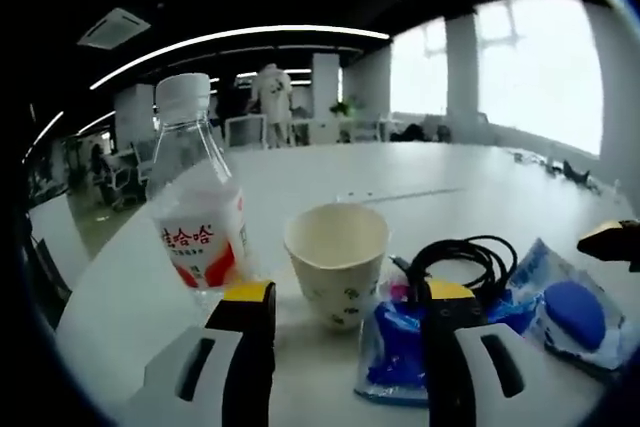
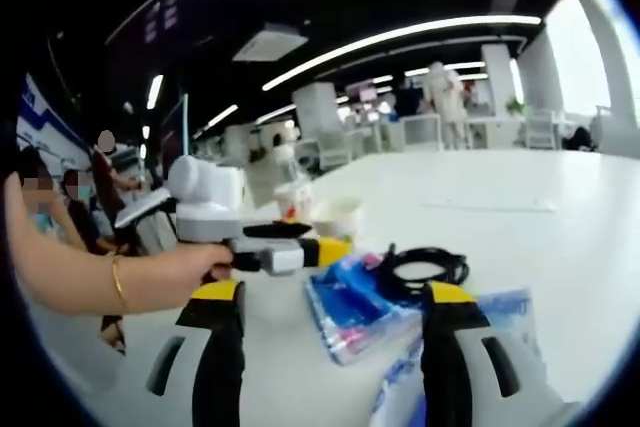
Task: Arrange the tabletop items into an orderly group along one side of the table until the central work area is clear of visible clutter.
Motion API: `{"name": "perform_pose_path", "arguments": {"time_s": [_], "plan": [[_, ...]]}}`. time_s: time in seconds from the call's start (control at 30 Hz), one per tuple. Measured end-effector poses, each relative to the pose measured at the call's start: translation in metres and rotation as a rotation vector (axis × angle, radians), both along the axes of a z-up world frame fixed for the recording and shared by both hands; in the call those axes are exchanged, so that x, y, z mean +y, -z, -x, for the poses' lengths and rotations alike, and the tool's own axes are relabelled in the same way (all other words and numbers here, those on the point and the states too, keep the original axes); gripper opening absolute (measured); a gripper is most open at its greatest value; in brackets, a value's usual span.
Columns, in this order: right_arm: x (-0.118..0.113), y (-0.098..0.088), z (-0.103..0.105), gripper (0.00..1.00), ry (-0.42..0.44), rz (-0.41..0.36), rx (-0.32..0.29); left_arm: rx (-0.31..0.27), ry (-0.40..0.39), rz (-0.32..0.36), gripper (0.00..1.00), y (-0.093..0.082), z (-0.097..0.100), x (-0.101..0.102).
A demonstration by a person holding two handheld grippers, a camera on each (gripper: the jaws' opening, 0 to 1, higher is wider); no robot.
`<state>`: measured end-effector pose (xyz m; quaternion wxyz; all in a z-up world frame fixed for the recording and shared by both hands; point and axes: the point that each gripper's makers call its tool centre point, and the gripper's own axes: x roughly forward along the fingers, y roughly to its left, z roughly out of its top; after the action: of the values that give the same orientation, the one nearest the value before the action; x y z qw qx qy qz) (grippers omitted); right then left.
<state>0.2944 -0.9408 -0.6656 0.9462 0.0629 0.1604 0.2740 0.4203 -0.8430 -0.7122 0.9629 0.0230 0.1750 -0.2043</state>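
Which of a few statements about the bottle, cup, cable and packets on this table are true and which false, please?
1. The water bottle stands upright with its cap on. True.
2. The paper cup lies tipped on its side. False: it stands upright, mouth up, beside the bottle.
3. A coiled black cable lies on the blue packets. True: the coil rests over them.
4. The left gripper is shut on the cup. False: its jaws stand apart, the cup just beyond them.
5. The right gripper holds the cable. False: its jaws are open, with the packets and cable beyond them.
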Motion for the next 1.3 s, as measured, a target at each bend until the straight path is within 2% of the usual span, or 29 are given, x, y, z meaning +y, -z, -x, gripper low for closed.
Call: {"name": "perform_pose_path", "arguments": {"time_s": [0.2, 0.37, 0.5, 0.67, 0.8, 0.93, 1.07, 1.17, 1.23, 1.27, 1.3], "plan": [[-0.012, -0.004, -0.004, 0.72, 0.036, 0.008, -0.005, 0.010, 0.030, -0.008, 0.72, -0.007, 0.011, 0.004], [-0.020, 0.000, -0.004, 0.78, 0.065, -0.003, 0.037, -0.001, 0.042, -0.042, 0.79, -0.015, 0.021, 0.011], [-0.024, -0.002, -0.003, 0.81, 0.080, -0.014, 0.048, 0.000, 0.061, -0.025, 0.86, -0.024, 0.032, 0.013], [-0.030, -0.008, -0.005, 0.89, 0.090, 0.022, 0.040, 0.009, 0.089, -0.013, 0.95, -0.037, 0.046, 0.014], [-0.037, -0.005, -0.006, 0.94, 0.104, 0.048, 0.065, 0.006, 0.082, 0.028, 1.00, -0.053, 0.056, 0.018], [-0.042, -0.008, -0.010, 0.94, 0.117, 0.073, 0.048, -0.008, 0.081, 0.033, 1.00, -0.061, 0.063, 0.022], [-0.046, -0.006, -0.016, 0.98, 0.129, 0.064, 0.082, 0.012, 0.087, -0.011, 1.00, -0.058, 0.067, 0.027], [-0.048, -0.003, -0.020, 1.00, 0.141, 0.053, 0.101, 0.019, 0.090, 0.005, 1.00, -0.058, 0.070, 0.028], [-0.050, 0.000, -0.023, 1.00, 0.151, 0.044, 0.125, 0.028, 0.104, -0.001, 1.00, -0.056, 0.073, 0.027], [-0.050, 0.005, -0.023, 1.00, 0.165, 0.027, 0.168, 0.032, 0.106, -0.008, 1.00, -0.055, 0.074, 0.027], [-0.050, 0.006, -0.024, 1.00, 0.169, 0.009, 0.180, 0.031, 0.111, -0.015, 1.00, -0.054, 0.076, 0.027]]}}
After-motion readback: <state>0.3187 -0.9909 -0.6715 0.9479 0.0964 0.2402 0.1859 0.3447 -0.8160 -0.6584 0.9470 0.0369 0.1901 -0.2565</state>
